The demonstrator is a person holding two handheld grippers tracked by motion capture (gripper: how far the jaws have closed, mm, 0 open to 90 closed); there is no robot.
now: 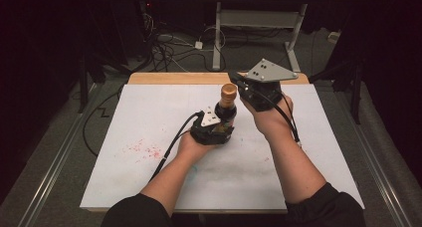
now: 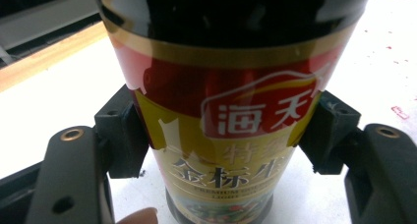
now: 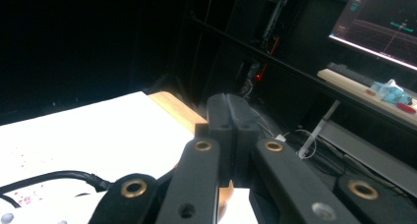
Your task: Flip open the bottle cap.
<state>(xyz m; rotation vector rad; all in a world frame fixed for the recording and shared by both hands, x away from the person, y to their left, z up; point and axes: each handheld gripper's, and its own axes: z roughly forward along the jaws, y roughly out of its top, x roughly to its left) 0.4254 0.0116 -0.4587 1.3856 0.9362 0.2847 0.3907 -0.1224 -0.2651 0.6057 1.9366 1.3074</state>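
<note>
Standing upright near the middle of the white table (image 1: 149, 187), the sauce bottle (image 1: 226, 110) keeps its long axis vertical, gold cap (image 1: 229, 91) on top. The left tongs (image 1: 215, 130) pinch its labelled body from both sides, pads flat against the label (image 2: 221, 135). The right tongs (image 3: 232, 117) are pressed together on nothing, held just beside the cap at cap height and slightly beyond it. Judgement: the right hand is the nearer to the cap; any cap work falls to it.
</note>
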